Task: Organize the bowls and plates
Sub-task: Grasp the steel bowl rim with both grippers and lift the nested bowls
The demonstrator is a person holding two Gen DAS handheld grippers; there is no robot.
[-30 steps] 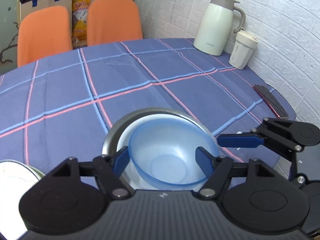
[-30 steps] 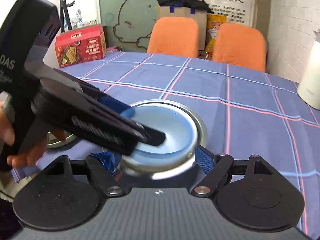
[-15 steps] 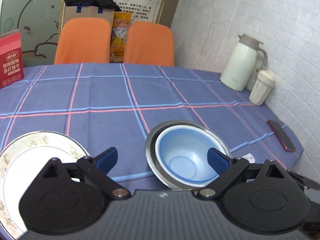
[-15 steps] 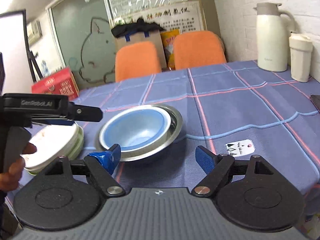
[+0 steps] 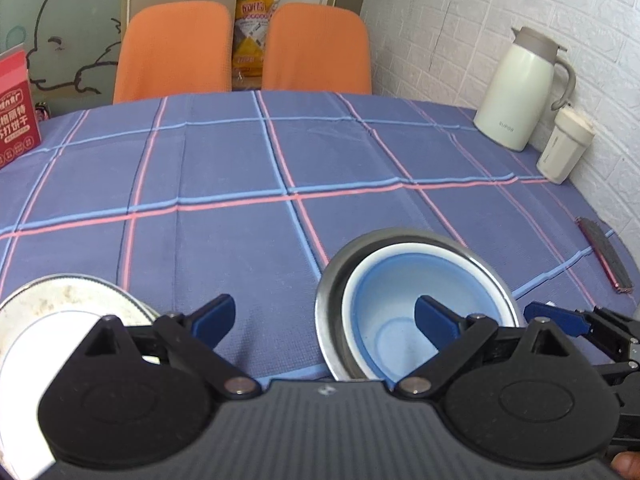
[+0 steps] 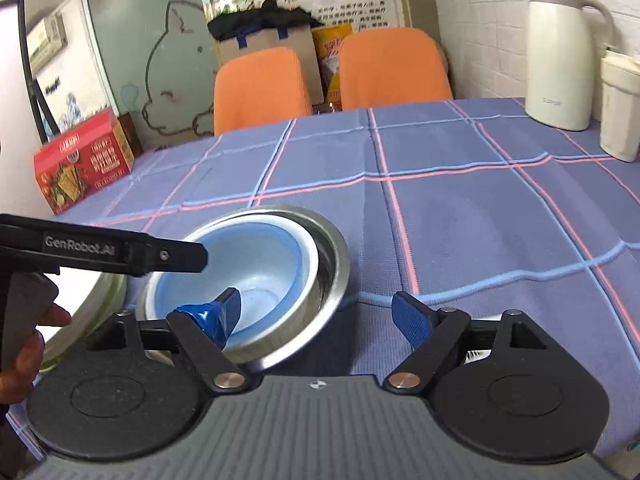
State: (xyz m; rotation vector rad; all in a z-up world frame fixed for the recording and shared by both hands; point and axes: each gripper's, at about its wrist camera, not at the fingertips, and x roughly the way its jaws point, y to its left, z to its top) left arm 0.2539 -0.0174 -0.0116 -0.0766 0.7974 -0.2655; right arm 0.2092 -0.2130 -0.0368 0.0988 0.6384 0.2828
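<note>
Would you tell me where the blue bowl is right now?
The blue bowl sits nested inside the steel bowl near the table's front edge, right of the plate in the left wrist view.

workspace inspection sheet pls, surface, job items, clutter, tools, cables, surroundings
Surface: round table under a blue cloth with pink and light blue lines.
Job's things: blue bowl nested inside a metal bowl; white plate to its left, near the table edge.
Clutter: white jug and lidded cup by the wall; red box on the far left; dark flat item at the right edge.
Tools: left tool open, holding nothing; right tool open, one finger over the blue bowl.
Cables: nothing seen.
Surroundings: two orange chairs, white brick wall, cardboard box with a dark cloth on top.
</note>
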